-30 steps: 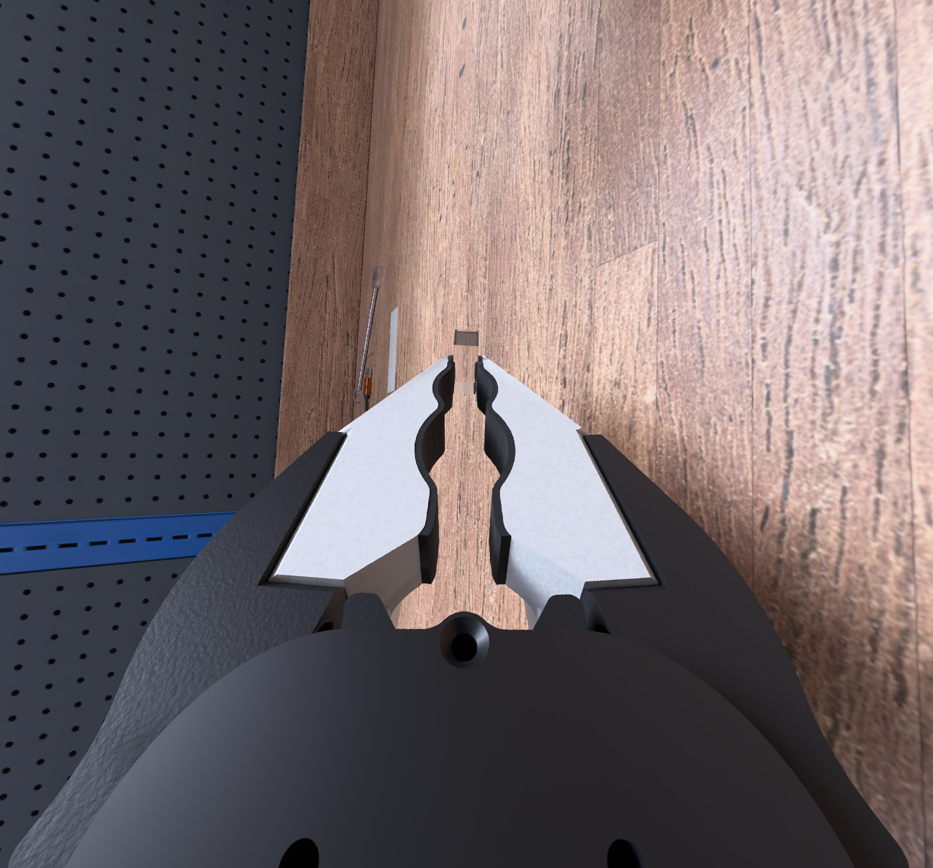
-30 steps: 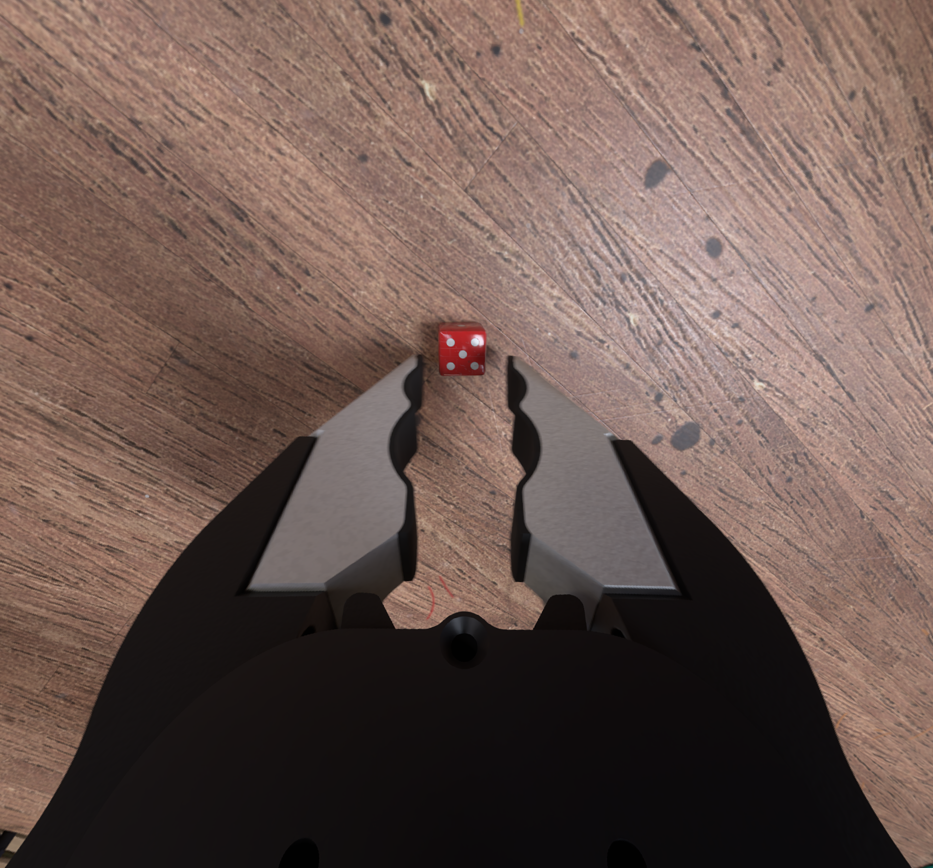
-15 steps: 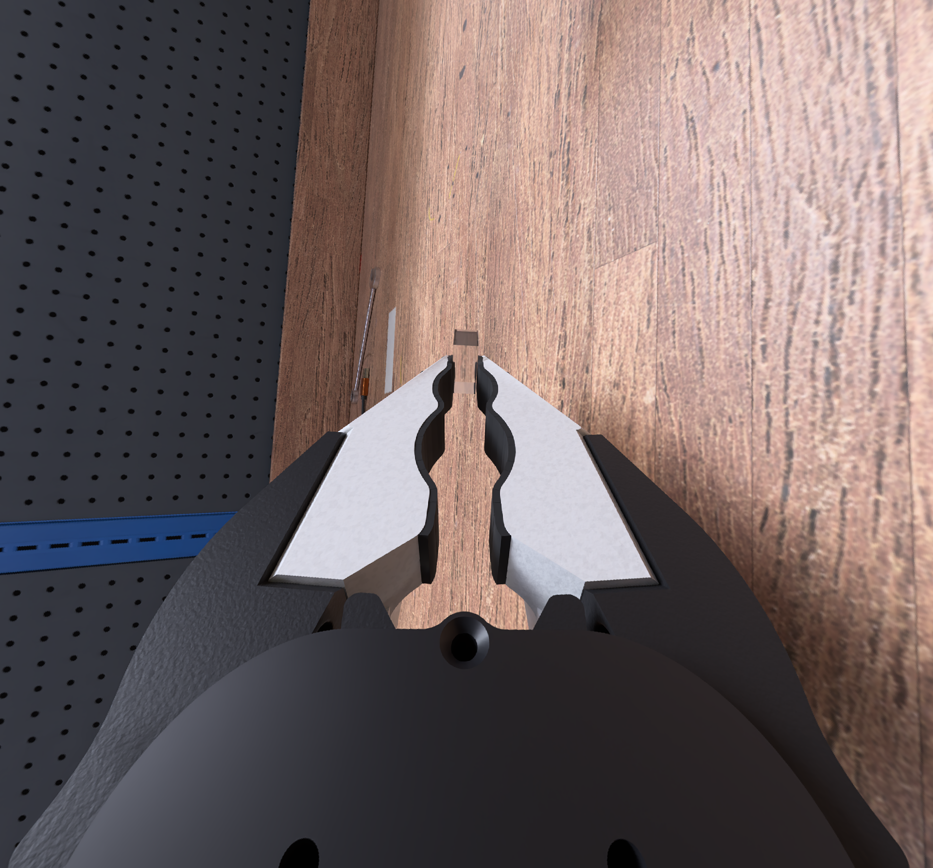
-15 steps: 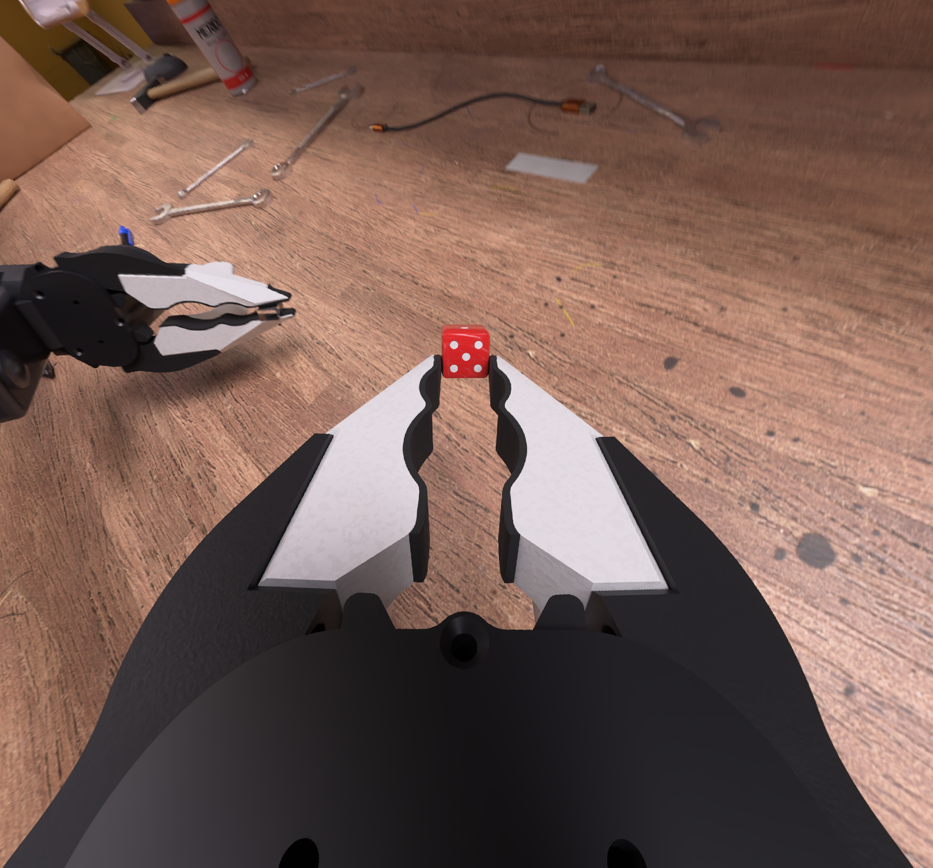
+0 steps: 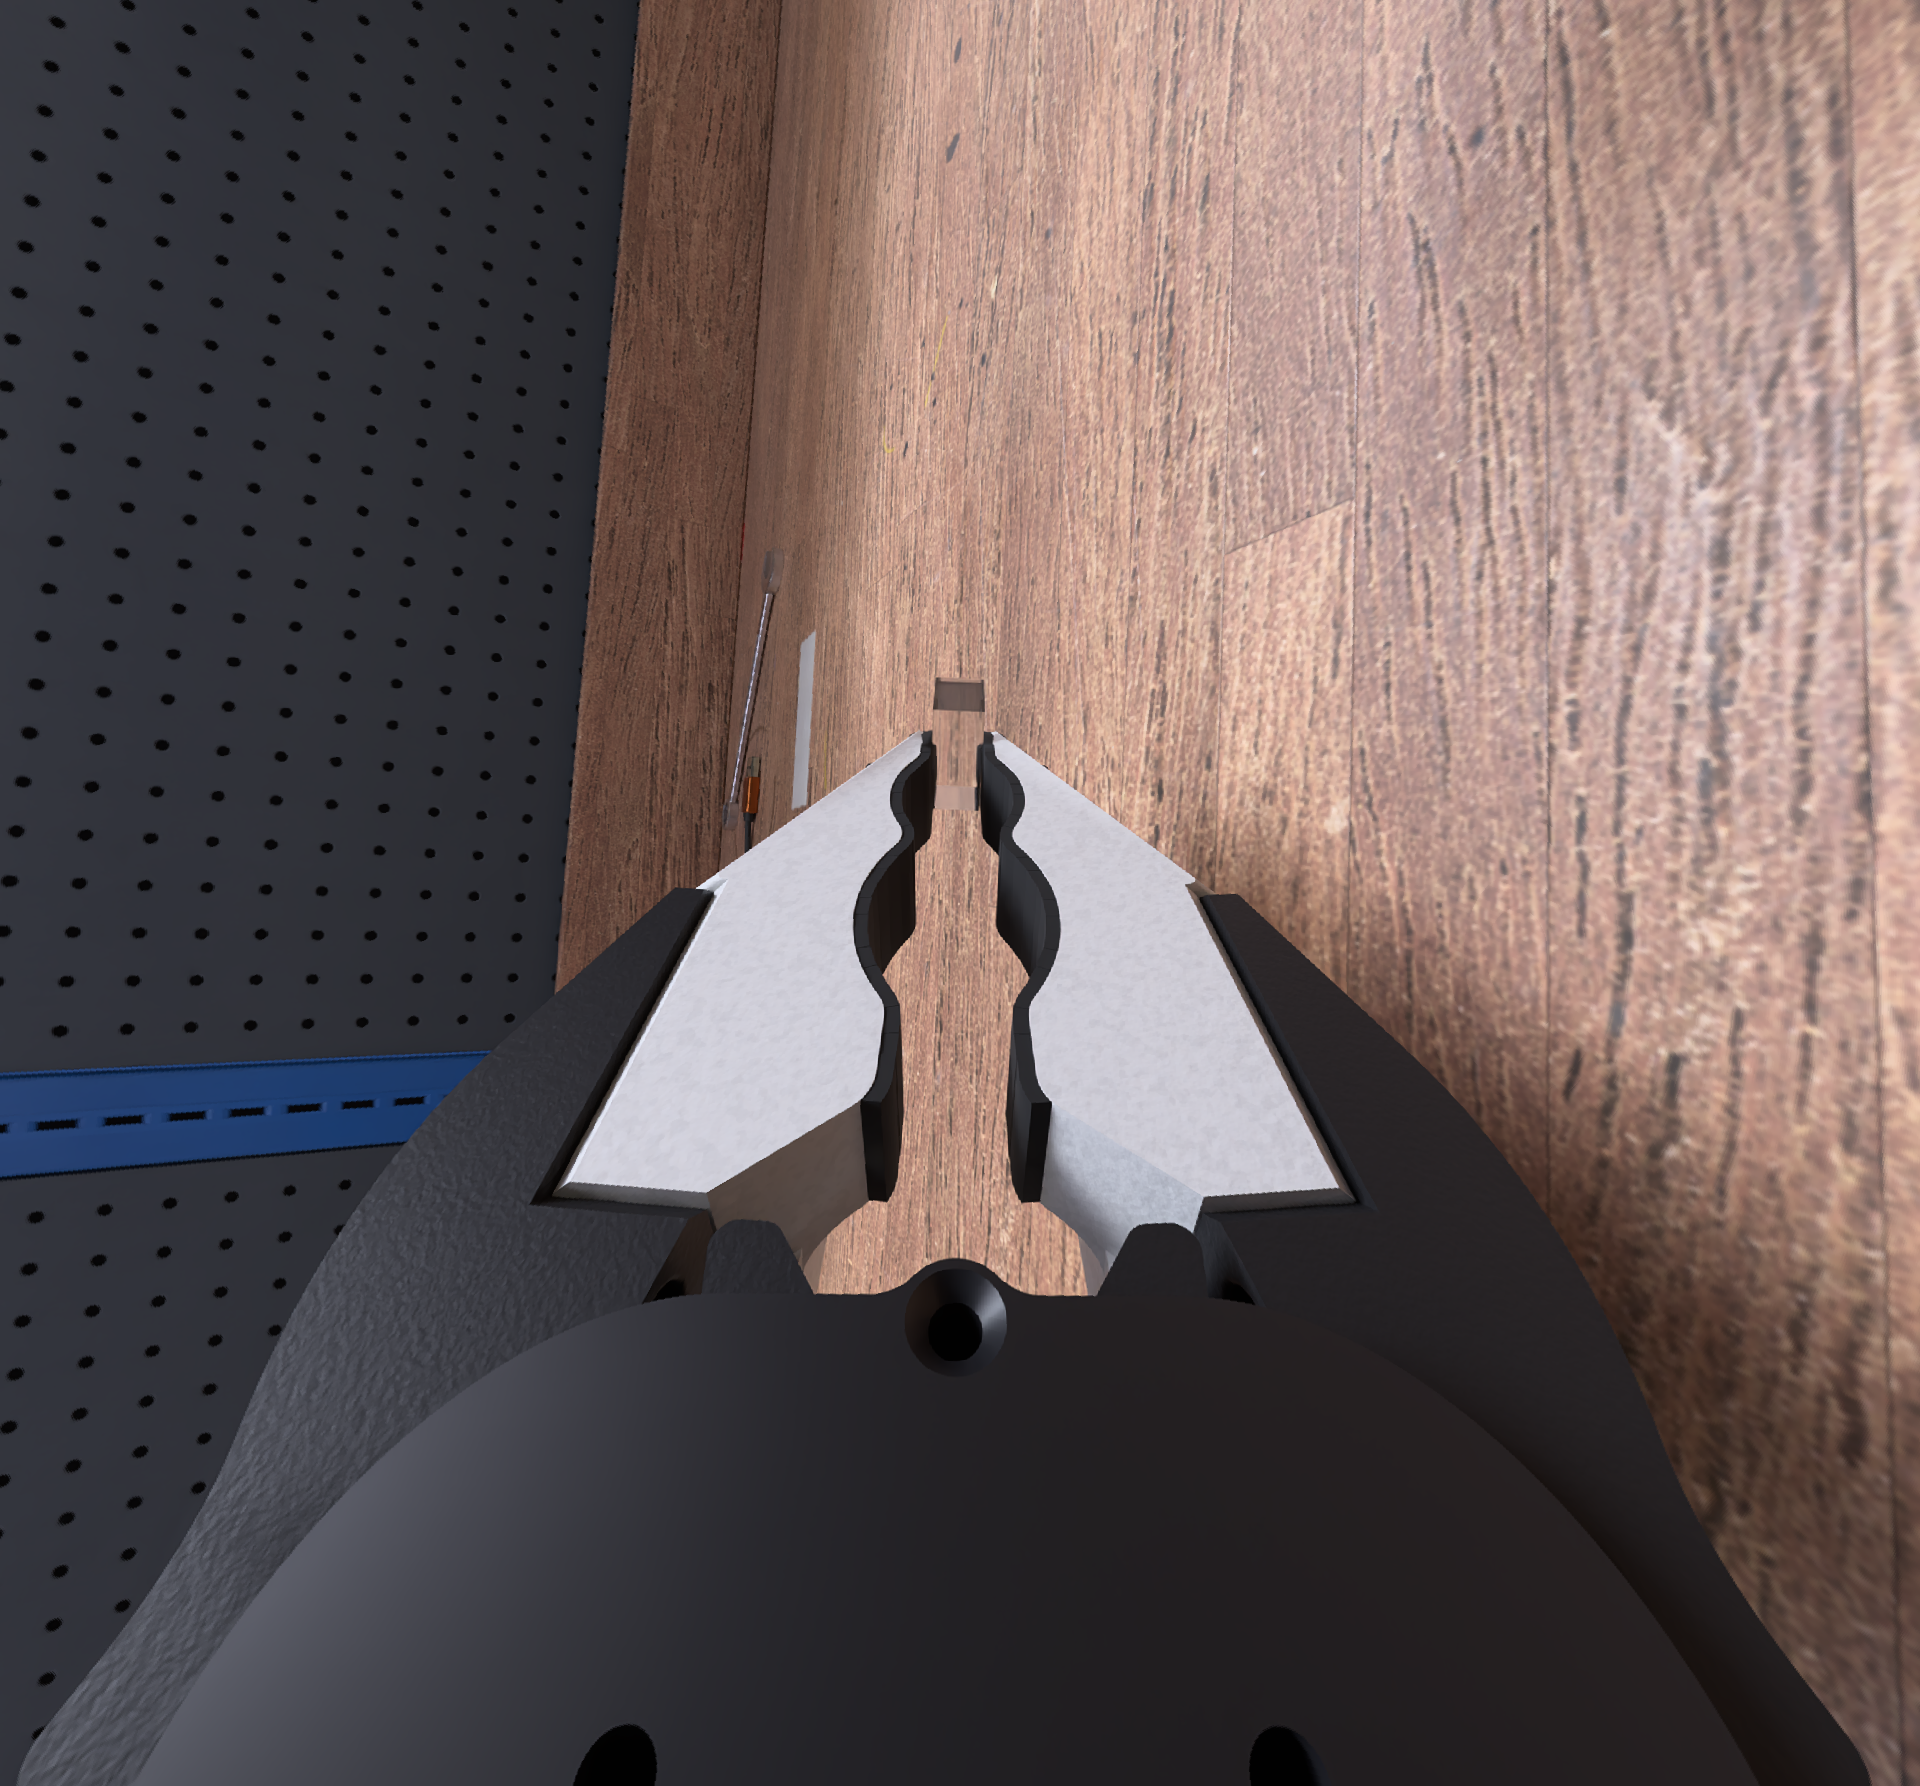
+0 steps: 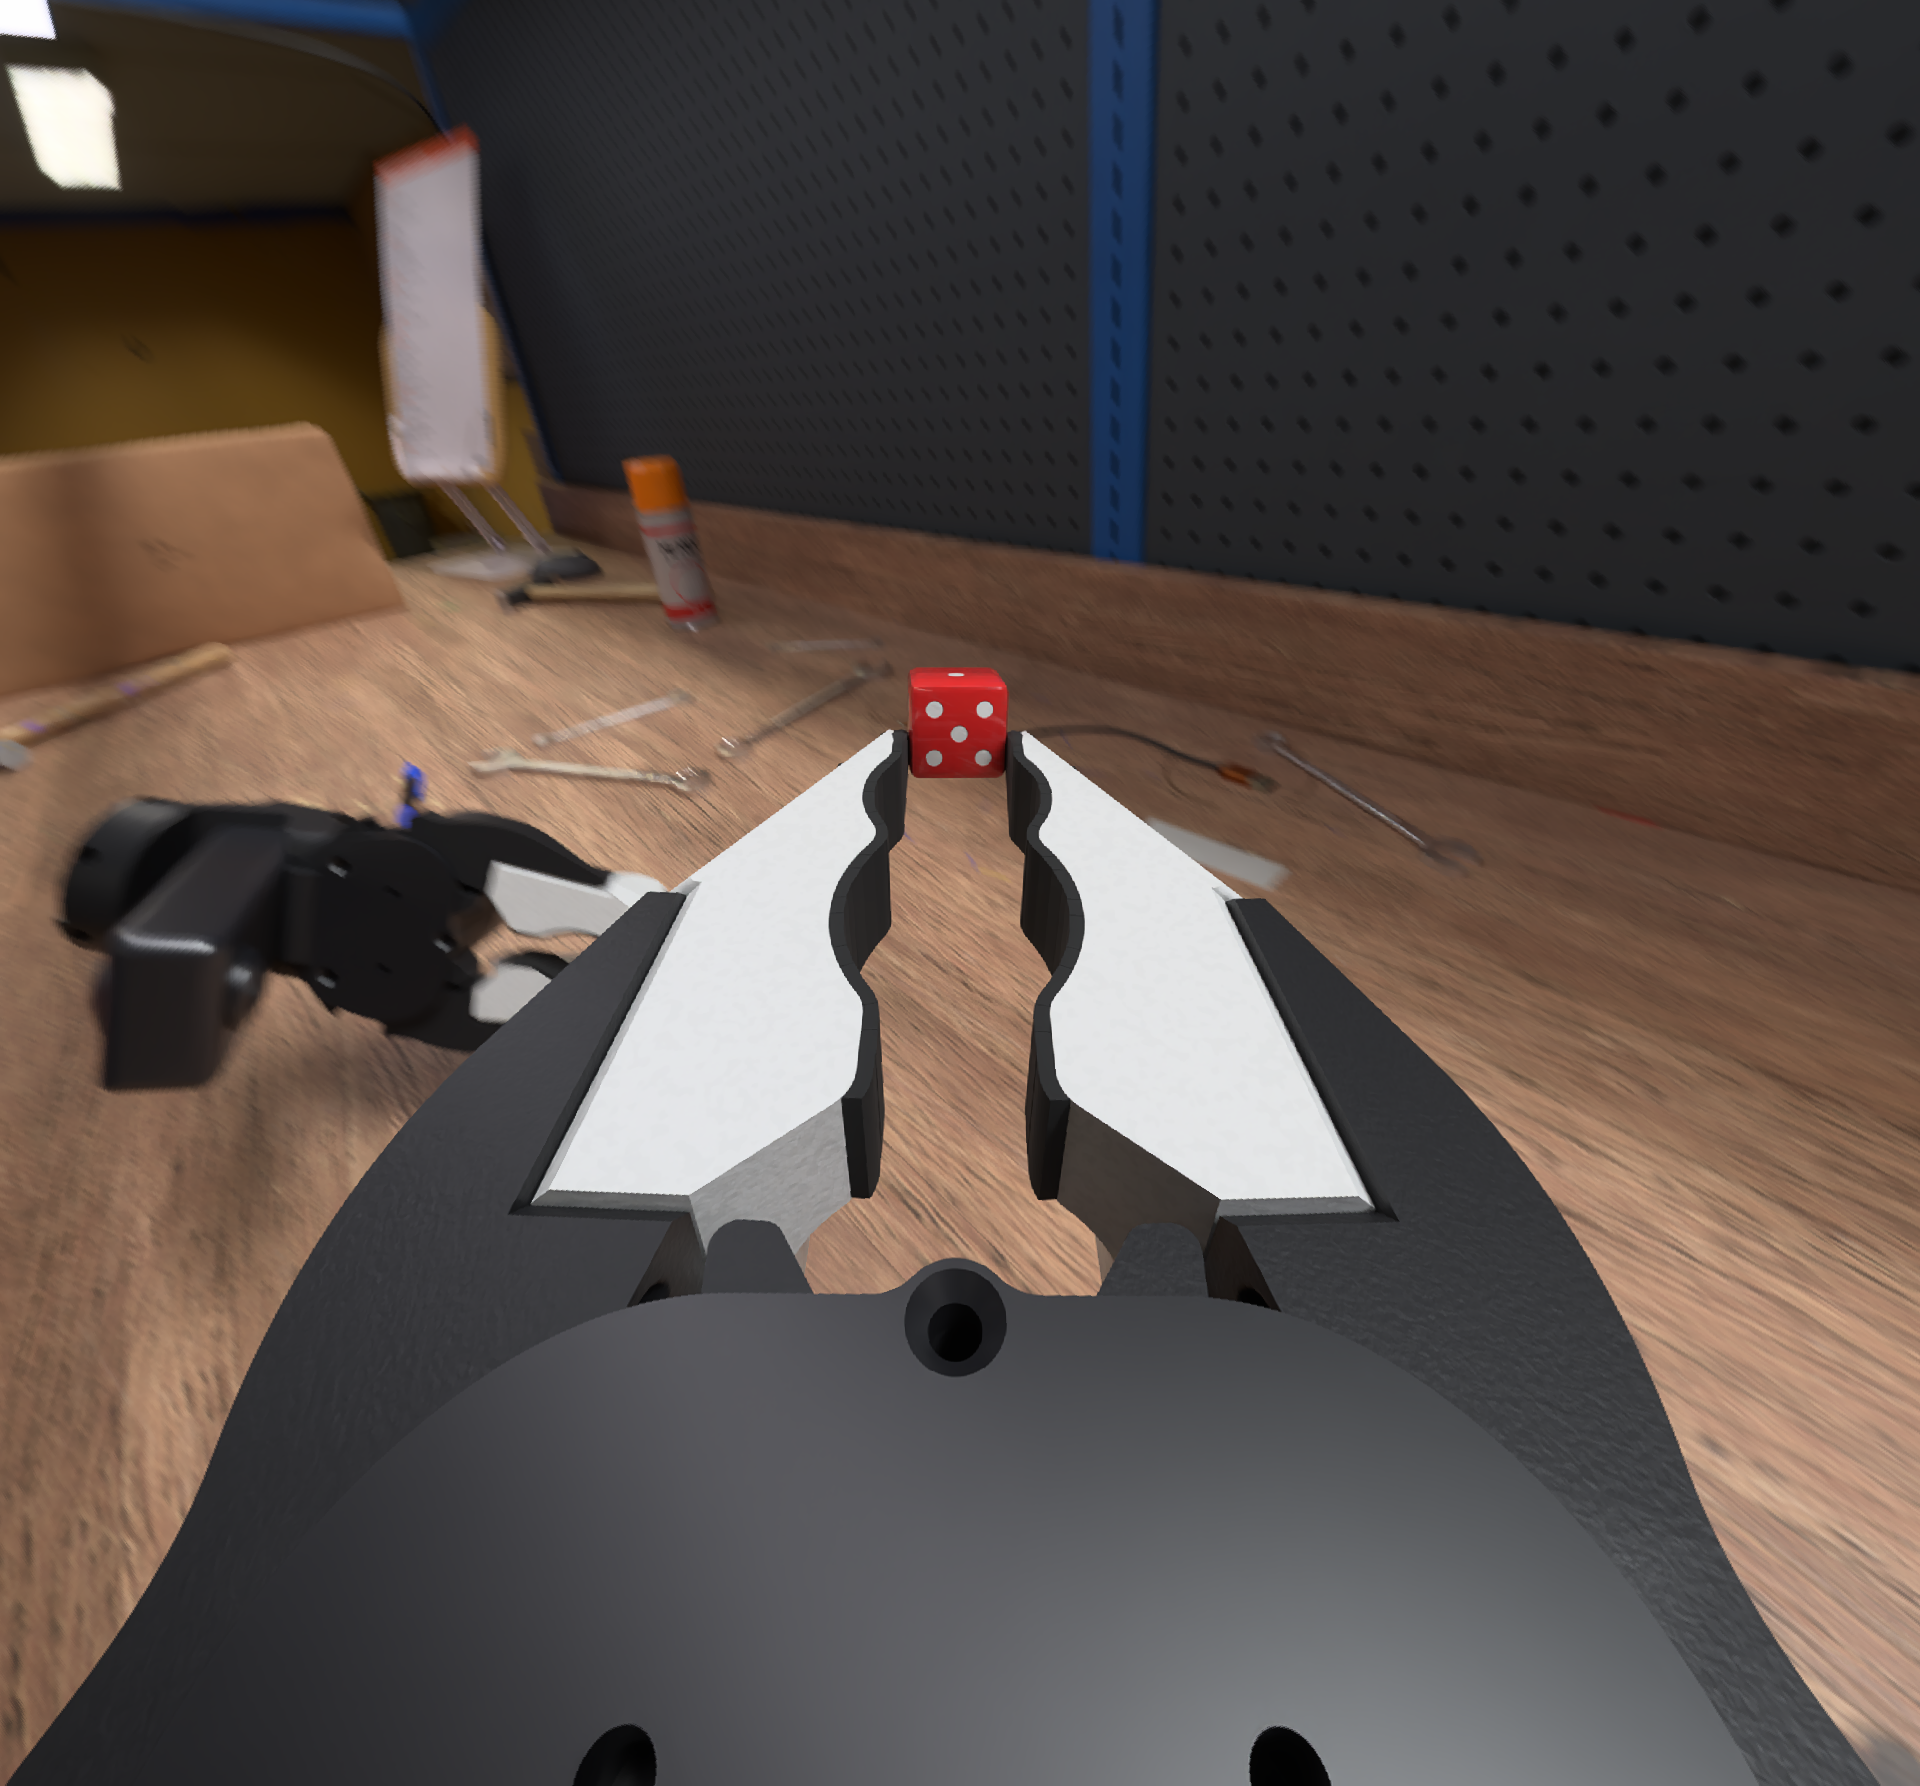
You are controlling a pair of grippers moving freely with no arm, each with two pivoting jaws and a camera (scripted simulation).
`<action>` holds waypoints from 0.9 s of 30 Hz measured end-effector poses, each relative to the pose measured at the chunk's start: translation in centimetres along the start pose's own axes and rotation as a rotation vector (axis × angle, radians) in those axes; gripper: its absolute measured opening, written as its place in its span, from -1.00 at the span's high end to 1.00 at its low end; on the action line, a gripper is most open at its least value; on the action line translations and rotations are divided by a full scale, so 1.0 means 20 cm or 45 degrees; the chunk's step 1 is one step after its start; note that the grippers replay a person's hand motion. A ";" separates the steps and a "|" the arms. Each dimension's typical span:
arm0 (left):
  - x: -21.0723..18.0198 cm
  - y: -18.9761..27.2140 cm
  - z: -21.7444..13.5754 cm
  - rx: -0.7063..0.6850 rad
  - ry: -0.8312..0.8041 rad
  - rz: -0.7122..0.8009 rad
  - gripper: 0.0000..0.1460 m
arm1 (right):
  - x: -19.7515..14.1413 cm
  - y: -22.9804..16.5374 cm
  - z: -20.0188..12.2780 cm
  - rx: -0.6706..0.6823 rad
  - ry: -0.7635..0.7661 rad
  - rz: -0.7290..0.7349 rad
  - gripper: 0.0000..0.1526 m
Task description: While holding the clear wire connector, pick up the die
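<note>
Your right gripper [image 6: 957, 749] is clamped on the red die [image 6: 957, 722] at its fingertips, above the bench. It looks small, hard and slippery; grip flat faces. Left gripper [image 5: 957, 760] pinches the clear wire connector [image 5: 958, 744].

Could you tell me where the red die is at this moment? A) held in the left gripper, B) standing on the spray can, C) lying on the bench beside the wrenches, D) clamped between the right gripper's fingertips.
D: the die sits pinched between the tips of the right gripper, clear of the bench.
</note>
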State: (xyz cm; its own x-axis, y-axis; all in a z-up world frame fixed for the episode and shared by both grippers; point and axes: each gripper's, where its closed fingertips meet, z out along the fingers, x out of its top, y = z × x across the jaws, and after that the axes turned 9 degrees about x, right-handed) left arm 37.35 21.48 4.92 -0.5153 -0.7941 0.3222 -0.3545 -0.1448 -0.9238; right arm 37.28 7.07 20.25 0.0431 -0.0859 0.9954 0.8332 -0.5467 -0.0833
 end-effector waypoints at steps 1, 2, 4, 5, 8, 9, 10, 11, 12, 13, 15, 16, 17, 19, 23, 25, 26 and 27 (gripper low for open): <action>0.00 0.00 0.00 0.000 0.000 -0.002 0.90 | 0.02 -0.06 0.03 0.031 0.051 0.002 0.76; 0.00 0.00 0.00 0.000 0.000 -0.004 0.90 | 0.04 -0.12 0.06 0.063 0.100 0.008 0.76; 0.00 0.00 0.00 0.000 0.001 -0.007 0.90 | 0.04 -0.23 0.14 0.120 0.176 0.013 0.76; 0.00 0.00 0.00 0.000 0.000 -0.008 0.90 | 0.03 -0.28 0.18 0.139 0.201 0.008 0.76; 0.00 0.00 0.00 -0.001 -0.002 -0.009 0.90 | -0.03 -0.37 0.28 0.169 0.248 -0.027 0.76; 0.00 0.00 0.00 -0.001 -0.002 -0.010 0.90 | -0.04 -0.38 0.30 0.175 0.257 -0.055 0.76; 0.00 0.00 0.00 -0.002 -0.002 -0.012 0.90 | -0.05 -0.40 0.32 0.185 0.261 -0.086 0.76; 0.00 0.00 0.00 -0.002 -0.002 -0.013 0.90 | -0.06 -0.42 0.34 0.197 0.262 -0.115 0.76; 0.00 -0.01 0.00 -0.002 -0.003 -0.016 0.90 | -0.06 -0.43 0.36 0.210 0.262 -0.139 0.76; 0.00 -0.01 0.00 -0.002 -0.003 -0.019 0.90 | -0.06 -0.45 0.38 0.223 0.260 -0.158 0.76; 0.00 -0.01 0.00 -0.003 -0.003 -0.025 0.90 | -0.05 -0.46 0.40 0.240 0.256 -0.183 0.76; -0.01 -0.01 0.00 -0.003 -0.003 -0.027 0.90 | -0.05 -0.46 0.41 0.247 0.257 -0.188 0.76; -0.01 -0.01 0.00 -0.003 -0.003 -0.027 0.90 | -0.05 -0.46 0.42 0.255 0.260 -0.190 0.76; 0.00 -0.01 0.00 -0.003 -0.002 -0.026 0.90 | -0.04 -0.47 0.43 0.272 0.265 -0.190 0.76; -0.01 -0.01 0.00 -0.003 -0.004 -0.027 0.90 | -0.05 -0.47 0.45 0.280 0.250 -0.200 0.76; -0.01 -0.01 0.00 -0.003 -0.004 -0.027 0.90 | -0.05 -0.47 0.45 0.287 0.243 -0.203 0.76; -0.01 -0.01 0.00 -0.003 -0.005 -0.027 0.90 | -0.06 -0.47 0.46 0.289 0.240 -0.205 0.76; -0.01 -0.01 0.00 -0.003 -0.005 -0.027 0.90 | -0.06 -0.47 0.46 0.287 0.238 -0.209 0.76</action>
State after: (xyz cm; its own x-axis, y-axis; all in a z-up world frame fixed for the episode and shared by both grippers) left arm 37.56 21.59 5.06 -0.5046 -0.7933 0.3408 -0.3670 -0.1603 -0.9163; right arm 34.39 19.94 20.35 -0.1861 -0.1749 0.9668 0.9225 -0.3697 0.1108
